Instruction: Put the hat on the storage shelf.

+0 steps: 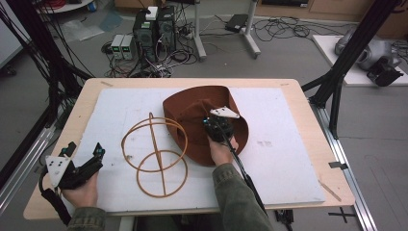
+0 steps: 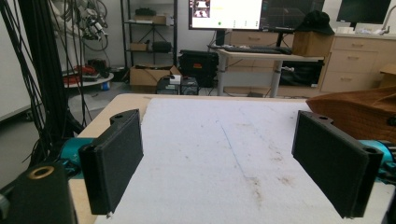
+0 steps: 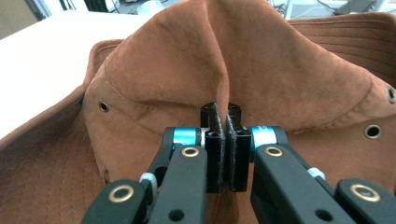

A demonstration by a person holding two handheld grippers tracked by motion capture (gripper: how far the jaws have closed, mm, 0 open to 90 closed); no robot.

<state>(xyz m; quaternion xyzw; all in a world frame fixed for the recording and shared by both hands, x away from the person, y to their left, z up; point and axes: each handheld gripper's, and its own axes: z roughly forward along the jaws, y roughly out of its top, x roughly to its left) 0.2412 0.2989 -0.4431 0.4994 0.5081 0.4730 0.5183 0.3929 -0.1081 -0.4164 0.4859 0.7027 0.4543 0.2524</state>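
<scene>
A brown suede hat [image 1: 192, 108] lies on the white mat [image 1: 288, 144] at the middle of the table. My right gripper [image 1: 214, 126] sits on top of it. In the right gripper view the right gripper [image 3: 226, 126] is shut on a raised fold of the hat [image 3: 187, 60] crown, with the fabric pinched between the pads. A tan frame of rings and a rod [image 1: 157, 154] lies just left of the hat. My left gripper [image 1: 85, 148] rests at the table's front left, open, apart from both. Its jaws [image 2: 229, 158] stand wide with nothing between them, and the hat's edge [image 2: 359, 112] shows at the right.
The mat covers most of the wooden table [image 1: 308, 110]. Black frame posts [image 1: 346, 53] rise at the table's right and left sides. Computers and cables [image 1: 154, 38] sit on the floor beyond the far edge.
</scene>
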